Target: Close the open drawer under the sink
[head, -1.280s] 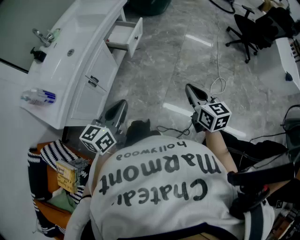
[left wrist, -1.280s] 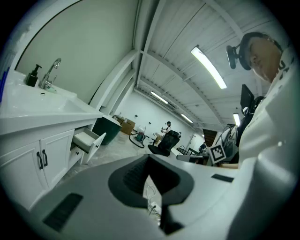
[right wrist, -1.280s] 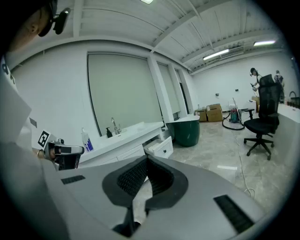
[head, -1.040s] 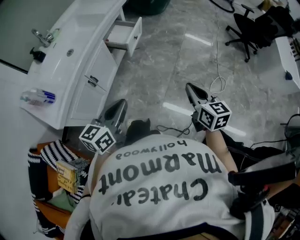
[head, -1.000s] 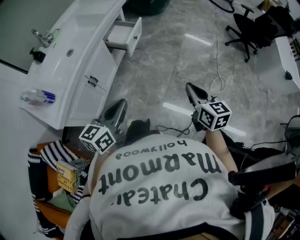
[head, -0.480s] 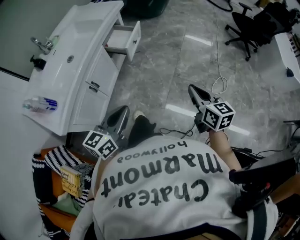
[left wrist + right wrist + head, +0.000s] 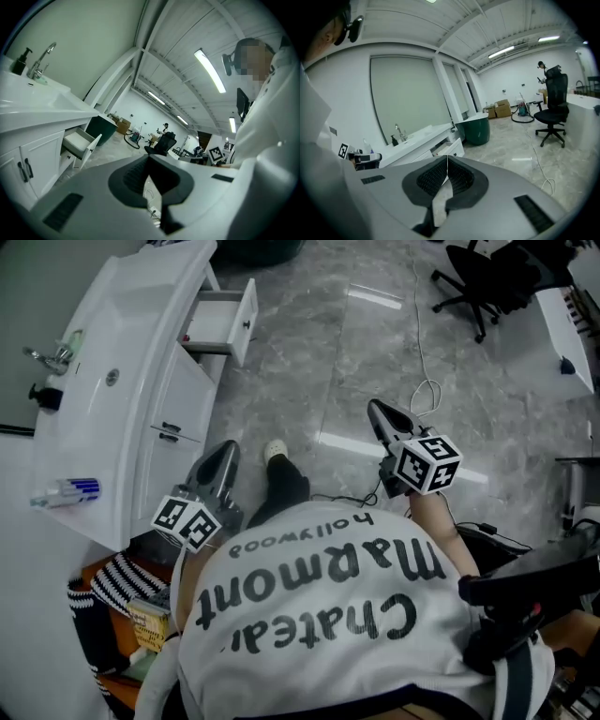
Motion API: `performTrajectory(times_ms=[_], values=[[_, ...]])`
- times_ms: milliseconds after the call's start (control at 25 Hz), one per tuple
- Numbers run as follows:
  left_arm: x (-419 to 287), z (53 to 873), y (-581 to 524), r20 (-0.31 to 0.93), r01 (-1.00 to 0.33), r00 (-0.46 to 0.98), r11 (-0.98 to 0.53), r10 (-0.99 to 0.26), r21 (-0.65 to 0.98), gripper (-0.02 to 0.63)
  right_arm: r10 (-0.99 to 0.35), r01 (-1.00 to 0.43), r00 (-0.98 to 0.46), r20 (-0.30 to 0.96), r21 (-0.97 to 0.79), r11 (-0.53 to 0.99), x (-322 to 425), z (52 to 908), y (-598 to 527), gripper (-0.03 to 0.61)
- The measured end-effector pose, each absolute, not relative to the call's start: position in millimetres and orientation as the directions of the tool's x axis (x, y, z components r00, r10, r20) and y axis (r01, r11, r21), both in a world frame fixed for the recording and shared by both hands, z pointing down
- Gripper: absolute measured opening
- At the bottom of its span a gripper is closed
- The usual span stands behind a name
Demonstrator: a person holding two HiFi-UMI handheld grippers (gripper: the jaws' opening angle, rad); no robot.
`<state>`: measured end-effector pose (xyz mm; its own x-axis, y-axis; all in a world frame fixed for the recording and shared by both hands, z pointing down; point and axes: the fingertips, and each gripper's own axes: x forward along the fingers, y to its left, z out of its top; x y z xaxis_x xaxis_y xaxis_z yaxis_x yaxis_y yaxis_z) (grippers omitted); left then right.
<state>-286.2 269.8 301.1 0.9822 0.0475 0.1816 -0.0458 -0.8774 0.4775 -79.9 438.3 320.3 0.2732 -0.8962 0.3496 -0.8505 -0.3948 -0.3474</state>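
The white drawer [image 7: 228,319] stands pulled out of the sink cabinet [image 7: 178,395] at the far end, under the white sink top [image 7: 112,343]. It shows small in the left gripper view [image 7: 83,145] and behind the jaws in the right gripper view [image 7: 451,149]. My left gripper [image 7: 224,452] hangs near the cabinet's closed doors, well short of the drawer, shut with nothing in it [image 7: 149,157]. My right gripper [image 7: 376,411] is out over the marble floor, also shut and holding nothing [image 7: 447,158].
A faucet [image 7: 47,356] and a tube [image 7: 67,490] sit on the sink top. A white cable [image 7: 424,395] loops on the floor by the right gripper. An office chair [image 7: 476,282] stands far right, a green bin [image 7: 477,129] past the cabinet, striped cloth [image 7: 120,583] lower left.
The person has stepped forward along the cabinet, and a foot now shows ahead. Both grippers went forward with the body, the drawer sits nearer, and both jaws stayed shut.
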Motion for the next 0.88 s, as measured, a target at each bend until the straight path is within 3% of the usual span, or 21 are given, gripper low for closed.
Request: performTrajectory(times_ms=[200,360,880], values=[[-230.8,296.7,219.4,0.187,0.02,0.975,-0.887,0.119,0.461,0.008,-0.864,-0.73,0.381,0.328,-0.467,-0.499,-24.2,314.9,414.0,0.012],[-198.0,288.1,172.4,0.196,0.01,0.975,-0.902,0.104,0.432,0.008,-0.852,-0.669,0.434,0.293,-0.529,-0.522,12.8,301.1,389.2,0.012],[-124.8,287.4,71.6,0.221,0.059,0.962,-0.911,0.16,0.407,0.008,-0.823,-0.618,0.486,0.295,-0.549,-0.562,74.6,297.2,305.4,0.012]])
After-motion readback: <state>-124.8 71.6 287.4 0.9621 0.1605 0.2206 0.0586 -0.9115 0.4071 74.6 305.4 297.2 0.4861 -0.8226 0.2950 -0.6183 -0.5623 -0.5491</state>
